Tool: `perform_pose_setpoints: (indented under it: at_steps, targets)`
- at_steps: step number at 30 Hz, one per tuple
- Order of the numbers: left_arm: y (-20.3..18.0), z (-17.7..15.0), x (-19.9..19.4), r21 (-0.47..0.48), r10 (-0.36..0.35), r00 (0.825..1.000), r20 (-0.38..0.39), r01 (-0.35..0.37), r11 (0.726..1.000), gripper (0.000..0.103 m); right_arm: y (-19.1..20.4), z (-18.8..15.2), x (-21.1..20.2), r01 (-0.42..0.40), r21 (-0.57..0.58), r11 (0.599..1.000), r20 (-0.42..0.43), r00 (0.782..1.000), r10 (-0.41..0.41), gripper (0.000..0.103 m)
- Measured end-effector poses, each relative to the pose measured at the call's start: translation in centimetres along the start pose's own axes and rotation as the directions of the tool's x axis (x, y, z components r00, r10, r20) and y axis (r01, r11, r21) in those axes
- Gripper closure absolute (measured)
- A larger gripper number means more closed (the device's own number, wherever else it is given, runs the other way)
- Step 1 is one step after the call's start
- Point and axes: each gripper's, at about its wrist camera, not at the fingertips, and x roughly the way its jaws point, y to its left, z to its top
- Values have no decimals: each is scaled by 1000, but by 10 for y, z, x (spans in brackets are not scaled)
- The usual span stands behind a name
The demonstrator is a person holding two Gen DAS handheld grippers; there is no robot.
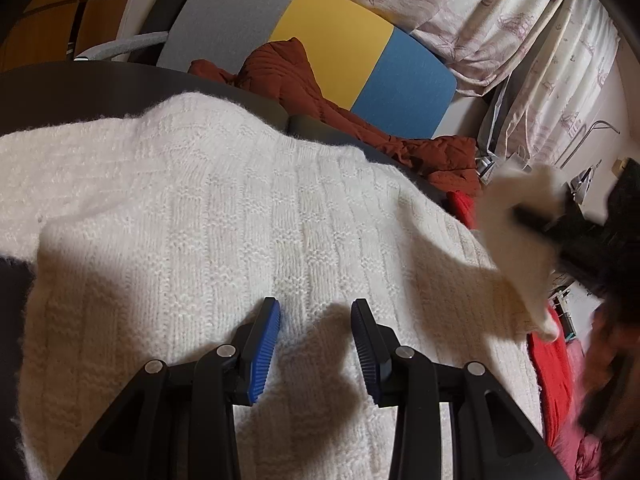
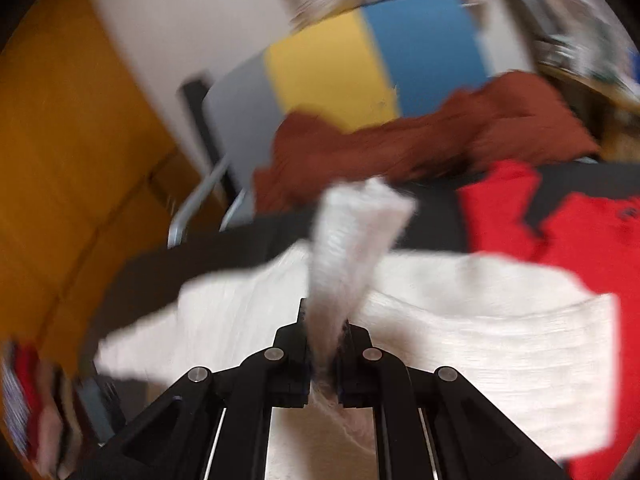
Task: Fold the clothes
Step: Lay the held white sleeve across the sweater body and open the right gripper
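Left wrist view. White knit sweater [image 1: 224,208] spread flat on dark table [image 1: 80,80], long axis running from upper left to lower right, ribs lying along the line of the gripper. Left gripper [image 1: 315,344] poised over the knit, jaws spread, blue pads [image 1: 265,354] clear of the wool and nothing between them. At right edge, blurred, one white end of the sweater [image 1: 520,200] lifted off the table by the right gripper [image 1: 532,216]. Rust-red garment [image 1: 320,96] heaped beyond the table against a grey, yellow and blue chair back [image 1: 336,36]; red cloth [image 1: 554,368] at lower right; patterned curtain [image 1: 520,40] behind.

Right wrist view, motion-blurred. Right gripper [image 2: 325,344] pressed together, pinching a strip of the white sweater [image 2: 352,232] that stands upright from the jaws and points away from the camera. Rest of the sweater [image 2: 500,312] flat below. Red cloth [image 2: 560,232] right; rust-red garment [image 2: 420,140] beyond.
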Motion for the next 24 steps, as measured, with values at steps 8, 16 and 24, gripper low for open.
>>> perform_pose_setpoints:
  at_steps: [8, 16, 24]
  targets:
    - [3, 1, 0, -16, -26, 1000, 1, 26, 1000, 65, 14, -65, 30, 17, -135, 991, -118, 992, -33, 53]
    - [-3, 17, 3, -140, -168, 984, -56, 159, 977, 57, -26, -106, -38, 54, -1, 999, 11, 998, -54, 68]
    - [-43, 28, 35, -109, -181, 962, -206, 161, 981, 56, -43, -129, -28, 57, 14, 998, 41, 998, -57, 68]
